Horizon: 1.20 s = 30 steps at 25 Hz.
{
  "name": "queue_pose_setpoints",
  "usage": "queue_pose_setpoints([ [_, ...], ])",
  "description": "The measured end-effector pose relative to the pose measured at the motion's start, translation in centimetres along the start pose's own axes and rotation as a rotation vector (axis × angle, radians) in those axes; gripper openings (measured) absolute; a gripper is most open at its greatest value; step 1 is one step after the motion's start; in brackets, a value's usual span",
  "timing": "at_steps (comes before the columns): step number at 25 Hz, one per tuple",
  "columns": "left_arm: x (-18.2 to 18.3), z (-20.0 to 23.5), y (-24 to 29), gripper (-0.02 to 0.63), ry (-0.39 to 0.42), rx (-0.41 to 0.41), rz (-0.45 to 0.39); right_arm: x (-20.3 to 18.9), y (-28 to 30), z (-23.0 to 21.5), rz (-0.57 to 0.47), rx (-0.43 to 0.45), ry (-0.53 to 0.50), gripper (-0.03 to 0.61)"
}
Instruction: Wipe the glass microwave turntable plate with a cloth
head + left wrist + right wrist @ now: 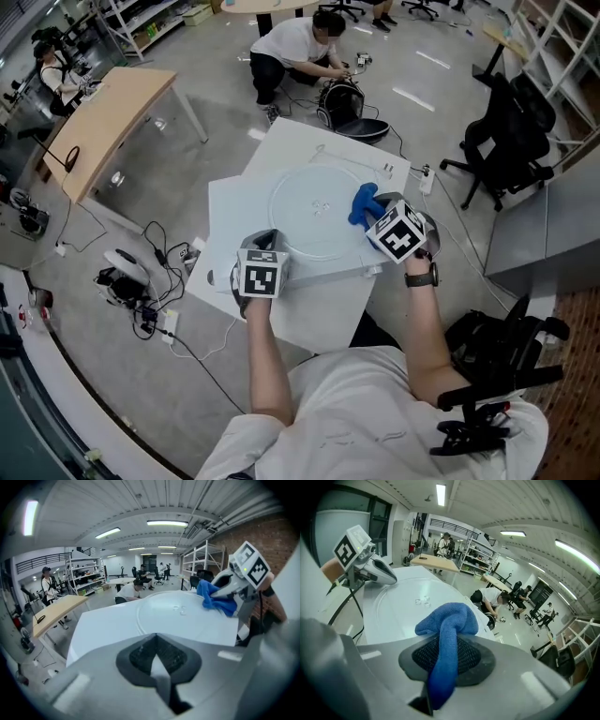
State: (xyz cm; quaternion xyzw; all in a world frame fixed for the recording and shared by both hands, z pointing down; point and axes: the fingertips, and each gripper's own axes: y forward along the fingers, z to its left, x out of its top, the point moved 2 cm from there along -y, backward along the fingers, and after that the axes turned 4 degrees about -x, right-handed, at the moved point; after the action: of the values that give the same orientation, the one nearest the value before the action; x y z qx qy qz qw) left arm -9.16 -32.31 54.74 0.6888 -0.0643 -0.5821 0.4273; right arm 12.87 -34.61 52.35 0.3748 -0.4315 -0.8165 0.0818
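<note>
The round clear glass turntable plate lies flat on a white board on the table. My right gripper is shut on a blue cloth, which rests at the plate's right rim. In the right gripper view the cloth bulges out of the shut jaws of the right gripper, over the plate. My left gripper sits at the plate's near-left rim. In its own view the left gripper has its jaws together, with the plate ahead and the cloth beyond.
A person crouches on the floor beyond the table beside a black bag. A black office chair stands to the right and a wooden desk to the left. Cables and devices lie on the floor at left.
</note>
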Motion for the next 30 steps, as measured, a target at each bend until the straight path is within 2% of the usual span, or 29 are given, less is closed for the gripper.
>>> queue_pose_setpoints([
  [6,0.2,-0.3,0.0,0.001,0.016,0.005,-0.007,-0.7,-2.0,3.0,0.018,0.052,-0.064,0.078],
  [10,0.3,-0.4,0.1,0.002,0.021,0.001,-0.009,0.1,-2.5,5.8,0.005,0.124,-0.110,0.078],
  [14,0.3,-0.5,0.0,0.000,0.018,-0.014,-0.008,2.0,-2.3,9.2,-0.035,0.235,-0.147,0.078],
  [19,0.5,-0.8,0.2,0.000,0.012,-0.036,-0.013,4.5,-1.3,11.8,-0.071,0.320,-0.194,0.078],
  [22,0.8,-0.8,0.5,0.000,0.022,-0.051,-0.040,5.8,-0.5,12.6,-0.083,0.352,-0.218,0.078],
  [30,0.4,-0.7,0.2,0.001,-0.004,-0.061,-0.016,10.0,2.4,13.3,-0.108,0.406,-0.245,0.081],
])
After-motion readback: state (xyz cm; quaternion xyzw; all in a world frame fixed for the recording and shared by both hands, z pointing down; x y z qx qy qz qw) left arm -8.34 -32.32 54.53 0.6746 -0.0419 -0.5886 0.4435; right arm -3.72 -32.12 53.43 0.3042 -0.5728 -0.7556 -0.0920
